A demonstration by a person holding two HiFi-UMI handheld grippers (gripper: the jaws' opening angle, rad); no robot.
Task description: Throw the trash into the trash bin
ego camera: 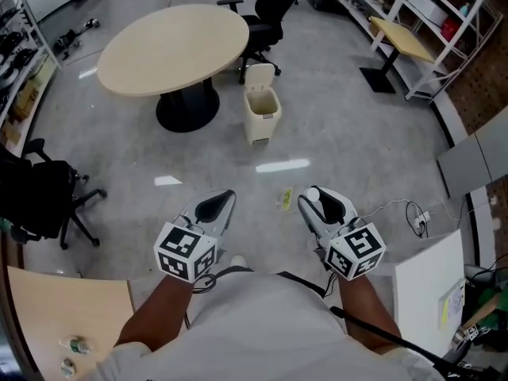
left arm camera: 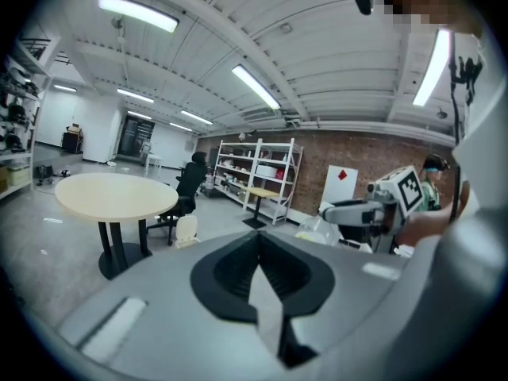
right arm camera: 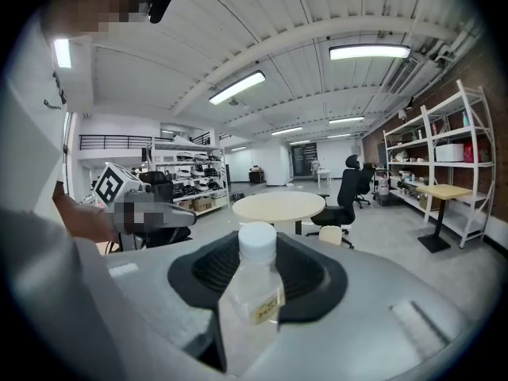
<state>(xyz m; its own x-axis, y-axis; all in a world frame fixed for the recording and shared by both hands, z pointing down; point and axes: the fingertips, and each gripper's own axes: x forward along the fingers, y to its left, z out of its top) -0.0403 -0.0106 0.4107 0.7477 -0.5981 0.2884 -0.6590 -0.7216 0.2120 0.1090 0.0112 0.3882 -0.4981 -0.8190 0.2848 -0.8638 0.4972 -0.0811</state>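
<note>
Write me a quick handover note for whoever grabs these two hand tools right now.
Right gripper: shut on a small clear bottle with a white cap.
Left gripper: jaws together, nothing clearly in them.
Trash bin: on the floor ahead, beside the round table, lid up.
Done: bottle in hand.
Left: carry it to the bin and drop it in. A yellowish scrap also lies on the floor.

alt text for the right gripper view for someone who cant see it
The right hand-held gripper is shut on a clear bottle, its white cap toward the jaw tips. Beyond it stand a round table, a black office chair and a trash bin.
</note>
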